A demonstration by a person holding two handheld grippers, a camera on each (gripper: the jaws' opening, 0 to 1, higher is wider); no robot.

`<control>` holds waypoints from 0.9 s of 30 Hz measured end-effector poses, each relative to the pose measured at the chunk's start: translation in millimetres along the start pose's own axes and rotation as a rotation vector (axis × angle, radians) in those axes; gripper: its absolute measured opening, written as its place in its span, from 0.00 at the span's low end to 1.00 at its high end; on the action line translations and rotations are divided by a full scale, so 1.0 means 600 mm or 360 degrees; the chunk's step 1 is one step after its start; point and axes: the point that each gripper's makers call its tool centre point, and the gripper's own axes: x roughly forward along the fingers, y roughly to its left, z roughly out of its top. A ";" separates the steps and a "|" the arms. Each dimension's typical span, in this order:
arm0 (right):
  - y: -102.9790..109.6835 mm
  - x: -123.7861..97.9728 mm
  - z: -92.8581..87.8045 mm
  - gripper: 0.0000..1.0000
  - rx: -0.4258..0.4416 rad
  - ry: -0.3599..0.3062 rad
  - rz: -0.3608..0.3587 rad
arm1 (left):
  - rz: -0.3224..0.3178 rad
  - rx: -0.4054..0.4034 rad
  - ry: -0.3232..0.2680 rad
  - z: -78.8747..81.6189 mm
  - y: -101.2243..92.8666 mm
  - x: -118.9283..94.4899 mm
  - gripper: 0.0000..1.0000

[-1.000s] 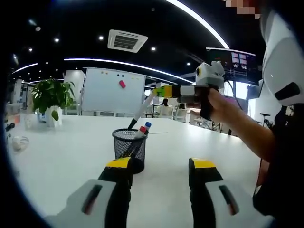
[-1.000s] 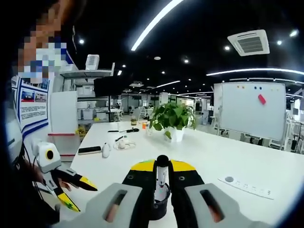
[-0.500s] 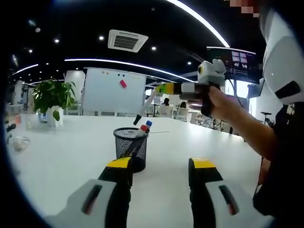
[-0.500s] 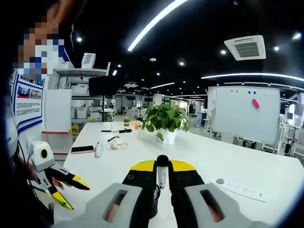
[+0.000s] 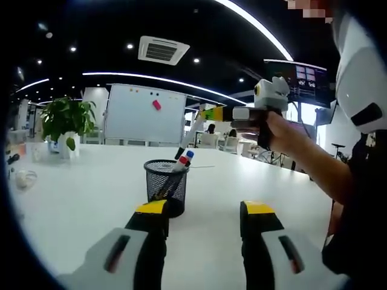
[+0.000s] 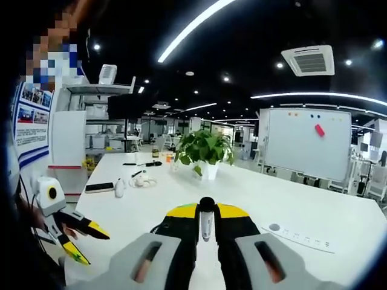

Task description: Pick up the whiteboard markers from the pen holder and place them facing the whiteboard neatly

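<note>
A black mesh pen holder point(image 5: 165, 186) stands on the white table point(image 5: 78, 199), just beyond my left gripper point(image 5: 205, 210), which is open with nothing between its jaws. Markers with red and blue caps point(image 5: 184, 159) stick out of the holder. Above it, my right gripper point(image 5: 213, 113) comes in from the right, held by a hand, shut on a white marker point(image 5: 188, 135) whose black tip hangs just over the holder. In the right gripper view that marker point(image 6: 207, 221) stands clamped in my right gripper point(image 6: 207, 212). The whiteboard point(image 6: 305, 145) stands beyond the table.
A potted plant point(image 6: 203, 148) sits mid-table, with a phone point(image 6: 100, 187) and a mouse point(image 6: 119, 190) further left. A white power strip point(image 6: 299, 237) lies to the right. The left gripper point(image 6: 75, 237) shows low on the left. The whiteboard point(image 5: 144, 115) is behind the holder.
The right gripper has lifted the white marker up out of the pen holder, so its tip now hangs near the rim. The left gripper has stayed put.
</note>
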 end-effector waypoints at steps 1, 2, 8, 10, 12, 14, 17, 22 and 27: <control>-0.001 0.000 0.000 0.13 0.0001 0.0001 -0.0002 | -0.0002 -0.0003 -0.0001 0.000 0.000 0.000 0.48; -0.001 -0.001 0.000 0.13 0.0002 0.0002 -0.0004 | -0.0002 -0.0004 0.0000 0.000 0.000 0.001 0.48; -0.008 -0.003 -0.006 0.13 0.0000 0.0001 -0.0036 | -0.0006 -0.0004 -0.0001 0.000 -0.001 0.000 0.48; -0.009 -0.004 -0.009 0.13 0.0006 0.0006 -0.0041 | -0.0006 -0.0007 0.0000 -0.001 0.000 0.000 0.48; -0.010 -0.005 -0.010 0.13 0.0006 0.0005 -0.0047 | -0.0007 -0.0007 0.0004 -0.003 -0.001 0.000 0.48; -0.011 -0.006 -0.010 0.13 0.0006 0.0008 -0.0054 | -0.0011 -0.0012 0.0003 -0.003 -0.002 0.000 0.48; -0.013 -0.008 -0.009 0.13 0.0006 0.0004 -0.0061 | -0.0010 -0.0043 -0.0010 -0.001 -0.002 0.000 0.47; -0.018 -0.012 -0.008 0.13 -0.0009 -0.0003 -0.0080 | 0.0002 -0.0041 -0.0018 0.001 0.002 -0.001 0.47; -0.025 -0.017 -0.008 0.13 -0.0007 -0.0005 -0.0107 | -0.0008 -0.0040 -0.0012 -0.001 -0.001 0.001 0.49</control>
